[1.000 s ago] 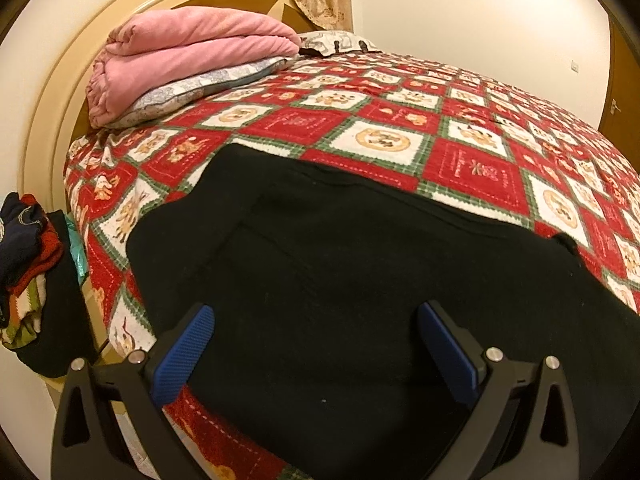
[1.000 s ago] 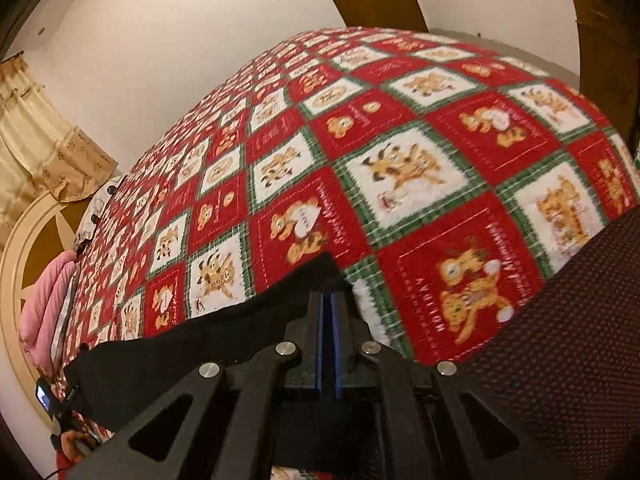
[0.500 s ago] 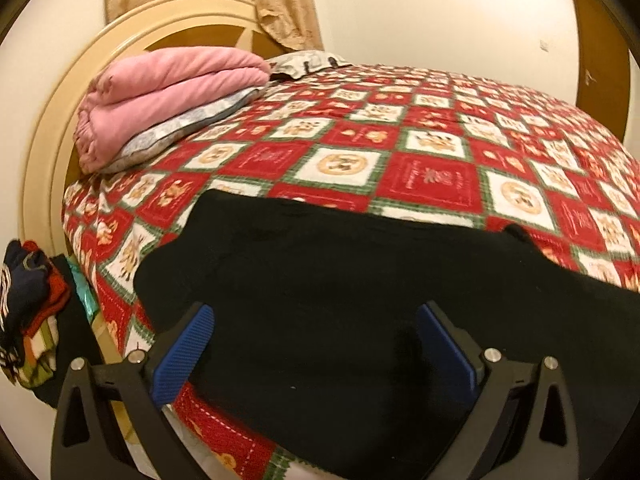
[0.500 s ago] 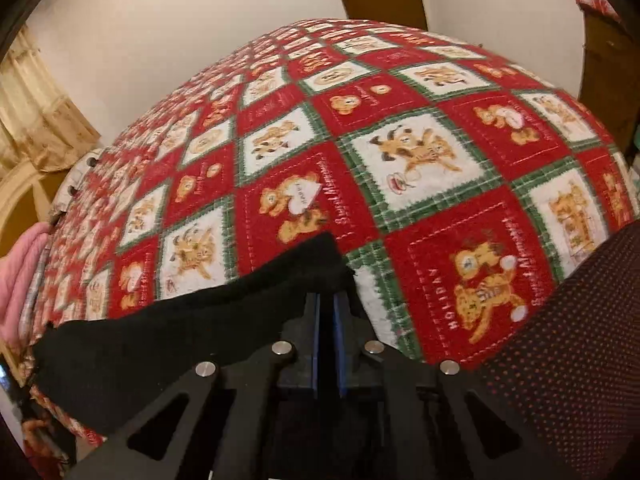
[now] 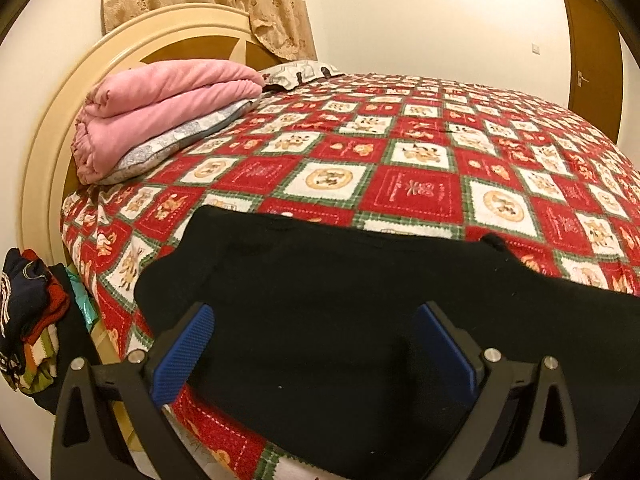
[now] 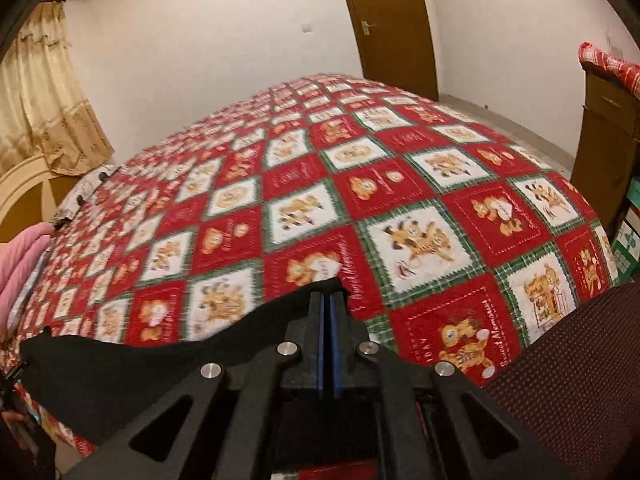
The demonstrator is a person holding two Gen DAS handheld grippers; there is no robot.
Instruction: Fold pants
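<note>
Black pants [image 5: 328, 304] lie spread flat on the near edge of a bed with a red, white and green patchwork quilt [image 5: 416, 184]. My left gripper [image 5: 316, 344] hangs open just above the pants, its blue pads wide apart and empty. In the right wrist view my right gripper [image 6: 328, 308] is shut on the far corner of the black pants [image 6: 132, 372], holding that edge a little above the quilt [image 6: 360, 208].
Folded pink blanket [image 5: 160, 104] on a pillow sits at the headboard [image 5: 52, 152]. A pile of clothes [image 5: 28, 320] lies beside the bed on the left. A brown door [image 6: 384, 24] and a wooden cabinet [image 6: 608, 128] stand beyond the bed. A dark dotted fabric [image 6: 568, 376] is at lower right.
Both grippers have risen and tilted up, showing more of the walls. The right gripper has stayed shut on the pants' corner. The left stayed open.
</note>
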